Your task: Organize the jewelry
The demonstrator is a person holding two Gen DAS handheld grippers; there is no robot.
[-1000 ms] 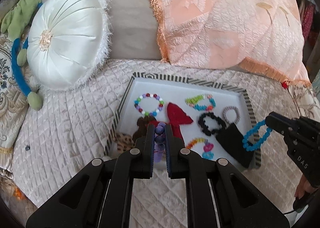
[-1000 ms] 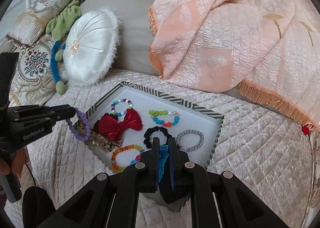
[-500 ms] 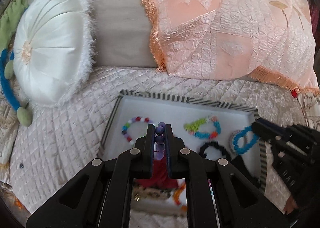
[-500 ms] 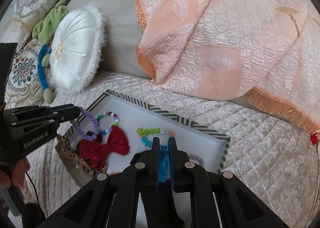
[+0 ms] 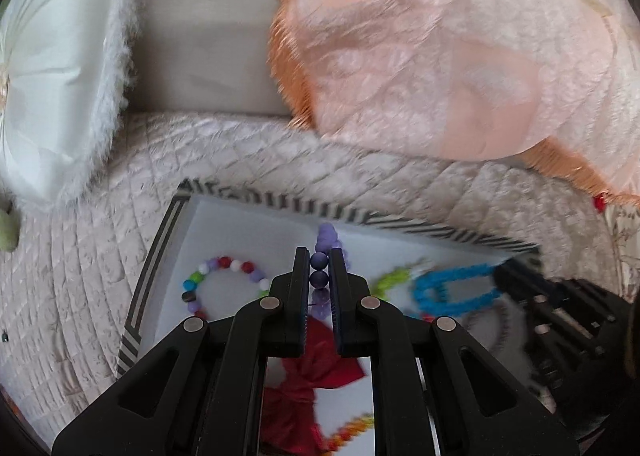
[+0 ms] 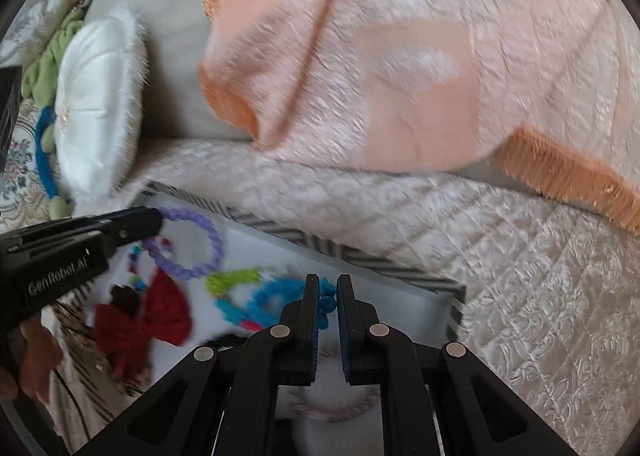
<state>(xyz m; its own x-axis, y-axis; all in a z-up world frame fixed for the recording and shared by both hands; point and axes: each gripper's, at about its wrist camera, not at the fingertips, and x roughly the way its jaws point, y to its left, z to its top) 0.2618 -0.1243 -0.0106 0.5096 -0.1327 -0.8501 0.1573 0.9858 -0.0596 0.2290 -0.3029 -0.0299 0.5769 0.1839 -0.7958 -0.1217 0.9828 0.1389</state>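
The purple bead bracelet (image 5: pixel 320 274) is pinched between the fingers (image 5: pixel 301 280) of the left gripper (image 5: pixel 319 276), which are nearly closed on two of its dark beads; the rest of its loop hangs over the far left part of the tray (image 5: pixel 160 252), as the right wrist view shows (image 6: pixel 188 244). The blue bracelet (image 5: pixel 452 290) is clamped in the same way in the right gripper (image 6: pixel 327 296), whose fingers (image 6: pixel 311 304) are drawn almost together on it, its loop reaching out above the middle of the tray.

The tray is white inside with a black-and-white striped rim. On its floor lie a multicoloured bead bracelet (image 5: pixel 224 284) near the left edge, a green and blue bracelet (image 6: pixel 236 284) in the middle, a red bow (image 6: pixel 148 316) nearer the camera, and an orange chain (image 5: pixel 352 432) at the bottom of the left wrist view. A pale ring-shaped piece (image 6: pixel 340 412) shows blurred beneath the right gripper.

The tray rests on a quilted cream bedspread (image 6: pixel 540 276). Behind it are a round white cushion (image 5: pixel 52 68) with a fringed edge on the left and a peach blanket (image 6: pixel 400 56) with orange fringe on the right. A green and blue soft toy (image 6: pixel 48 68) lies beyond the cushion. Part of a hand (image 6: pixel 36 352) holds the left gripper's handle. Both views are blurred.
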